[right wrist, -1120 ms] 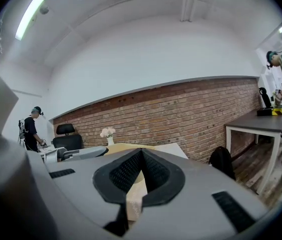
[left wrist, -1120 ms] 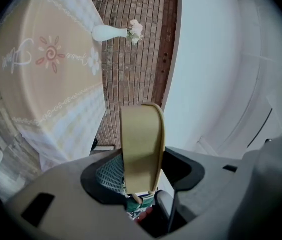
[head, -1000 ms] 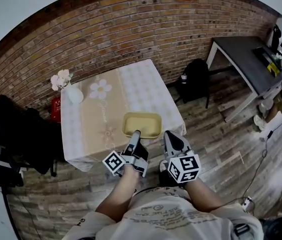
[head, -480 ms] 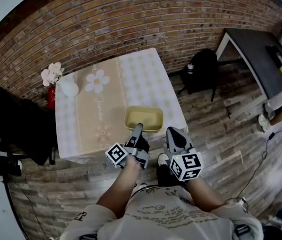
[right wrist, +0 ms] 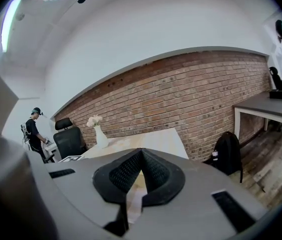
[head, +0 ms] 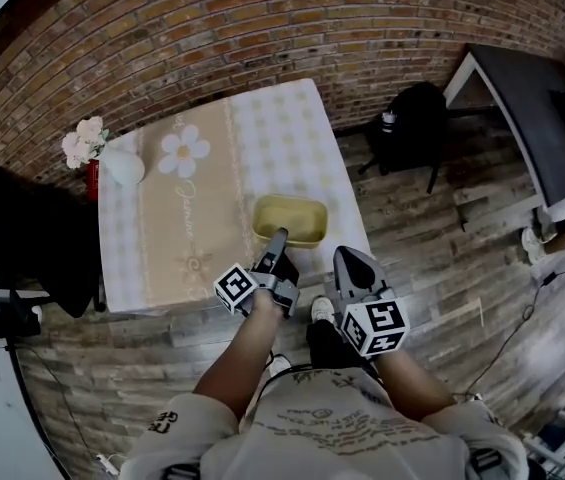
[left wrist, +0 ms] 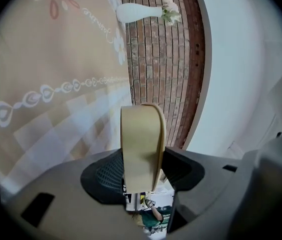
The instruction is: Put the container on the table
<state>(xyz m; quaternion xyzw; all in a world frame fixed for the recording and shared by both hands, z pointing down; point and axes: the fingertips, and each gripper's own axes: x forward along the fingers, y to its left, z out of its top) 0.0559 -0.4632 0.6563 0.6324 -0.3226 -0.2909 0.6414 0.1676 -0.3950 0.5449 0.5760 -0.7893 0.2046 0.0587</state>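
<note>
ok so compared to a second ago the whole head view has swung; the table now lies further left and the dark desk has slid toward the right edge; the grippers and the tub have kept the same places relative to each other

the container is a pale yellow rectangular tub, open side up, over the near right part of the table, close to the front edge; can't tell if its bottom is actually touching the cloth; no label or brand on it that I can see

the left gripper is pinching the tub's near wall, one pad inside and one outside; its own view shows the rim clamped between the pads; the right gripper is just beside it on the right, off the table's front edge, jaws pressed together with nothing in them; each one carries a marker cube, black-and-white squares only, no letters

the tablecloth has a tan band down the middle with a white daisy and a line of cursive script under it, too small to read; checked strips either side; a white vase with pale flowers sits at the far left corner

around that: brick wall, black office chair on the left, black backpack against the wall, wood floor; the print on the person's shirt is too blurry to read
</note>
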